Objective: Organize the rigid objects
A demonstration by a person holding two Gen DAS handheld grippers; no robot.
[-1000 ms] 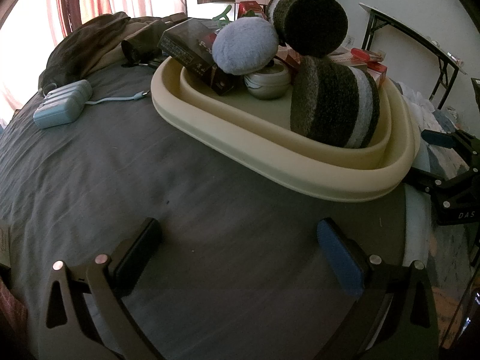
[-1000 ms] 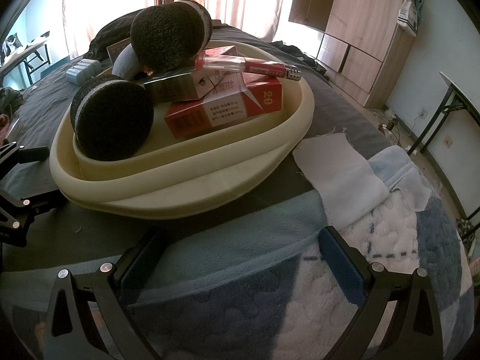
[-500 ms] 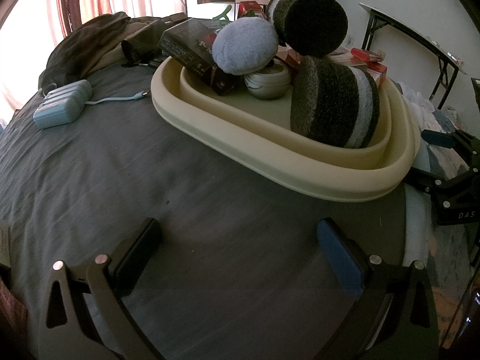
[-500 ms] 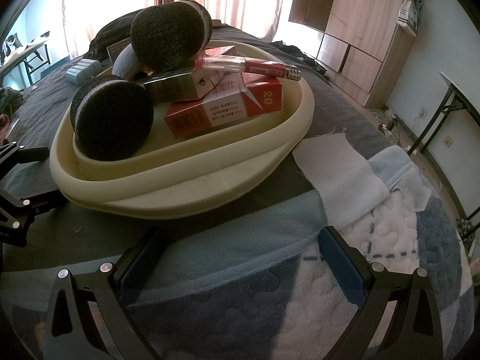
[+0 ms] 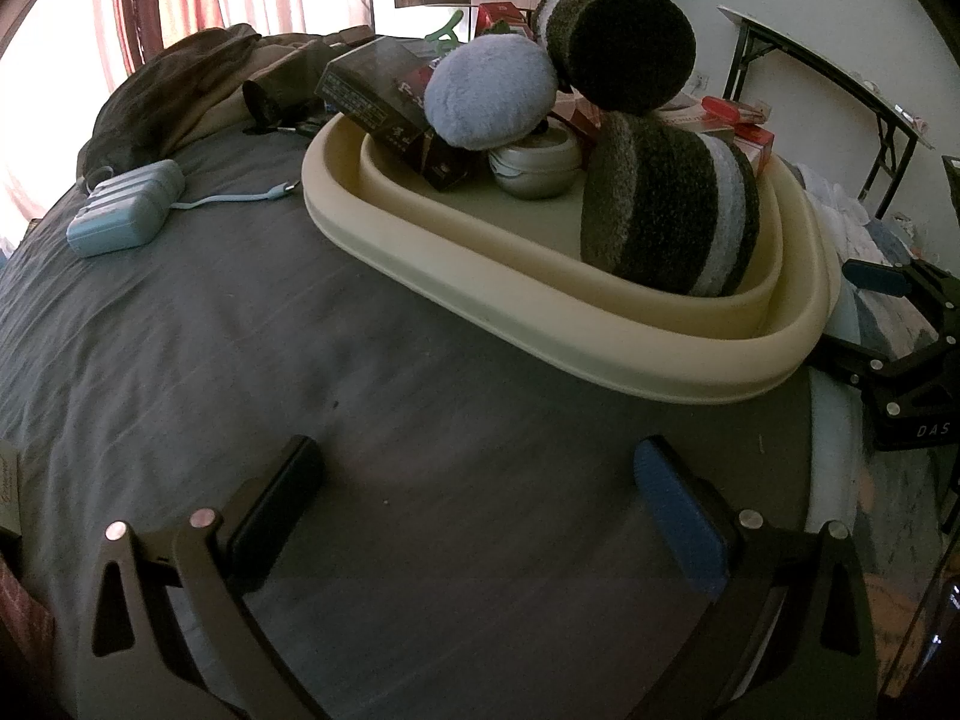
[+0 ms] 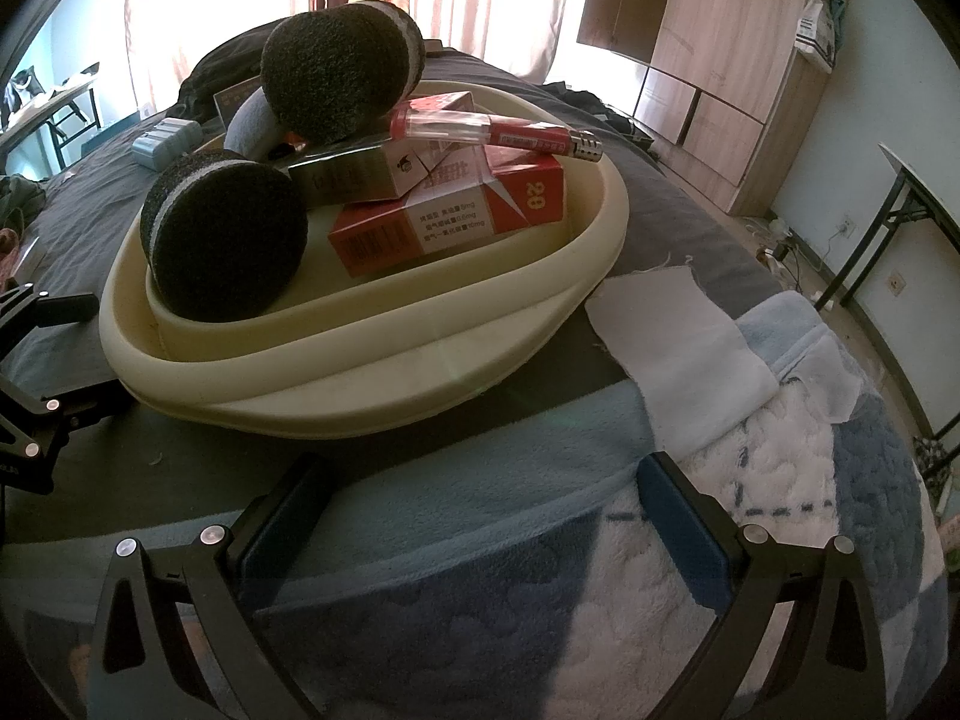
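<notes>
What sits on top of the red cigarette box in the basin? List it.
On the red cigarette box lies a silver-green box and a smaller white-and-red pack, with a red-and-clear lighter across the top. Whatever lies beneath the red box is covered.

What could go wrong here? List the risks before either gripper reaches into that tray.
The red pen lies loose atop the stacked boxes; nudging them would likely roll it off. The upper dark roll leans high on the pile and may topple. The cream tray sits on soft bedding, so pressing its rim could tip it.
</notes>
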